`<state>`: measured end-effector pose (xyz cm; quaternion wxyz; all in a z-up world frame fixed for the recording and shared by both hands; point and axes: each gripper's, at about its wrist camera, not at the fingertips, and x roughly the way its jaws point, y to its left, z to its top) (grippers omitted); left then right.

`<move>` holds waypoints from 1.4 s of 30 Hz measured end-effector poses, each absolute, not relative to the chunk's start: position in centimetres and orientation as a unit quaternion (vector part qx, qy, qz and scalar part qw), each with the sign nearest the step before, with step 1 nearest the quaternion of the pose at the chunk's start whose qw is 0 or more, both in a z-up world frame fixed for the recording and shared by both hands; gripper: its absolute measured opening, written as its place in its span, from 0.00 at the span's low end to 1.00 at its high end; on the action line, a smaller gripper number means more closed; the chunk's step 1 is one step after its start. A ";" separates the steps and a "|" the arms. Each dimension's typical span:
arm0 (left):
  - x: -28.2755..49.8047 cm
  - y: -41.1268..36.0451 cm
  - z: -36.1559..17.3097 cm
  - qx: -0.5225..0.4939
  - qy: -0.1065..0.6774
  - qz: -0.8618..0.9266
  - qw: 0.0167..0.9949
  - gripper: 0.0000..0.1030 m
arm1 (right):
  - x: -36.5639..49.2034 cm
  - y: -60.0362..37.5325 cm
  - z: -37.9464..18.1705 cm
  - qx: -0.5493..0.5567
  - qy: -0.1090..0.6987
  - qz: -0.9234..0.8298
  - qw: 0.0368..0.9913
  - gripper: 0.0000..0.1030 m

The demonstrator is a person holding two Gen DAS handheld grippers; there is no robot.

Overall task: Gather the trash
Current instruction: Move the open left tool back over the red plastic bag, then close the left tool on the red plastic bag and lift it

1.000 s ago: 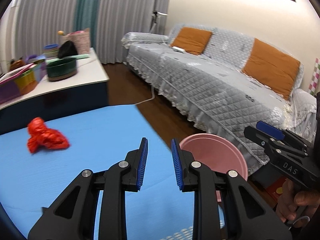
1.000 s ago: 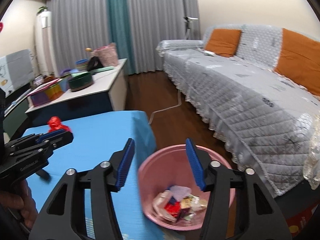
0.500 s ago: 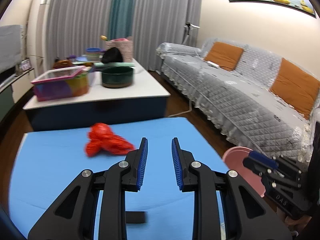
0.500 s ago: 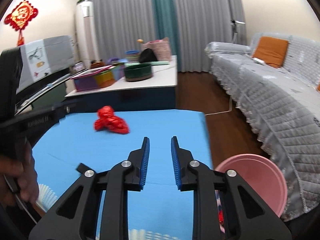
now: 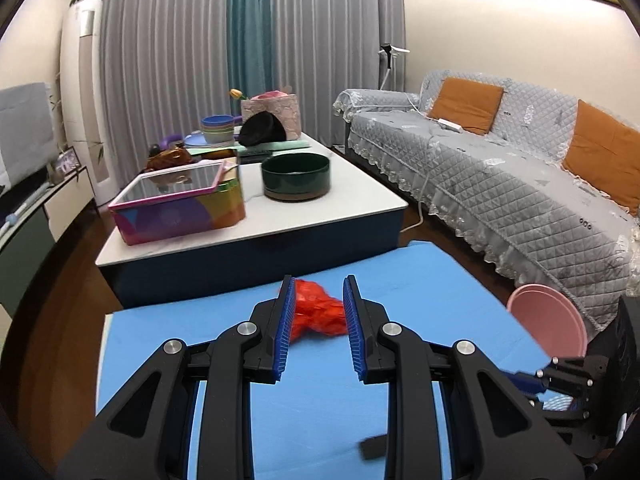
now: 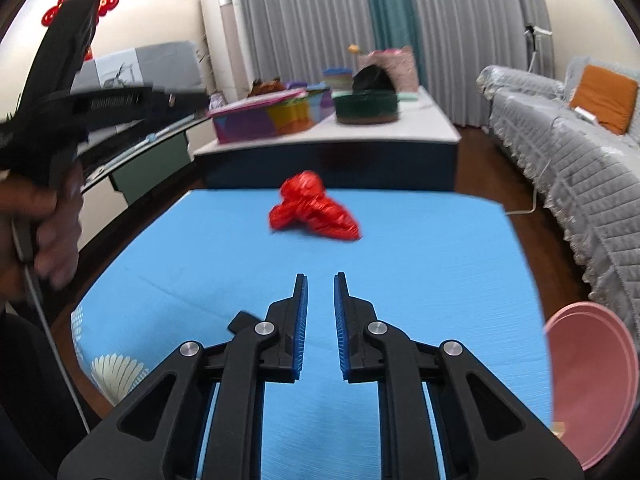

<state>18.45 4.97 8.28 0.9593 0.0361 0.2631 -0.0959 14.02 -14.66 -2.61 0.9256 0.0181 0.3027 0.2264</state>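
Two blue-padded black grippers hover over a bright blue mat (image 6: 420, 248), and neither holds anything. The left gripper (image 5: 318, 330) has its jaws parted with a clear gap; in its own view a crumpled red plastic wrapper (image 5: 320, 314) shows through that gap, lying farther off on the mat, untouched by the pads. The right gripper (image 6: 320, 326) has its jaws closing, a narrow slot left between them and nothing inside it.

From the right wrist view the red wrapper (image 6: 316, 208) lies on the mat's far half, well ahead of the fingertips, near the edge that faces a low white-topped table (image 6: 432, 124). A round pink plastic bin (image 6: 592, 384) stands off the mat's right side, next to a grey quilted sofa (image 5: 500, 184) with orange cushions. On the low table sit a dark green round bowl (image 5: 296, 176) and a multicoloured box (image 5: 180, 208). A person's hand (image 6: 44, 216) grips the left tool's handle.
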 end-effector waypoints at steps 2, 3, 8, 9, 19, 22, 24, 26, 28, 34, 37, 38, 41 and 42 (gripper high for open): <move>19.2 6.8 7.2 0.008 0.267 -0.084 0.960 0.24 | 14.6 -14.0 -3.7 0.028 0.321 0.231 0.918 0.16; 19.4 7.3 6.7 -0.005 0.271 -0.080 0.959 0.24 | 14.9 -13.8 -4.3 0.032 0.331 0.229 0.915 0.17; 20.9 9.2 4.2 -0.051 0.299 -0.055 0.951 0.23 | 16.6 -13.0 -7.4 0.067 0.384 0.237 0.890 0.28; 21.1 9.1 4.1 -0.041 0.296 -0.053 0.953 0.23 | 16.8 -12.9 -7.9 0.073 0.393 0.239 0.885 0.29; 22.9 8.5 2.2 -0.024 0.315 -0.054 0.947 0.23 | 17.6 -10.4 -10.1 0.076 0.436 0.289 0.849 0.36; 23.7 8.2 1.6 -0.024 0.321 -0.056 0.945 0.23 | 17.4 -9.7 -10.1 0.055 0.435 0.296 0.848 0.23; 24.2 8.0 1.3 -0.025 0.324 -0.058 0.944 0.23 | 17.3 -9.6 -10.0 0.047 0.432 0.297 0.851 0.17; 24.9 7.6 1.0 -0.026 0.328 -0.061 0.942 0.23 | 17.4 -9.9 -10.0 0.046 0.430 0.297 0.851 0.08; 25.4 7.1 0.7 -0.023 0.332 -0.063 0.941 0.23 | 17.4 -10.3 -9.8 0.043 0.425 0.293 0.855 0.07; 27.2 5.5 -0.6 -0.010 0.342 -0.068 0.937 0.23 | 18.1 -12.9 -8.5 0.043 0.392 0.241 0.887 0.06; 28.3 4.9 -1.2 -0.010 0.347 -0.067 0.935 0.25 | 18.9 -14.7 -8.5 0.055 0.390 0.206 0.896 0.06; 28.6 4.8 -1.5 -0.012 0.351 -0.067 0.934 0.33 | 19.1 -15.0 -8.6 0.058 0.392 0.198 0.896 0.06; 29.7 4.3 -2.2 -0.017 0.358 -0.062 0.931 0.56 | 19.7 -16.4 -9.1 0.065 0.400 0.173 0.898 0.06; 30.2 4.2 -2.5 -0.019 0.362 -0.061 0.930 0.56 | 19.8 -16.7 -9.2 0.066 0.401 0.168 0.898 0.06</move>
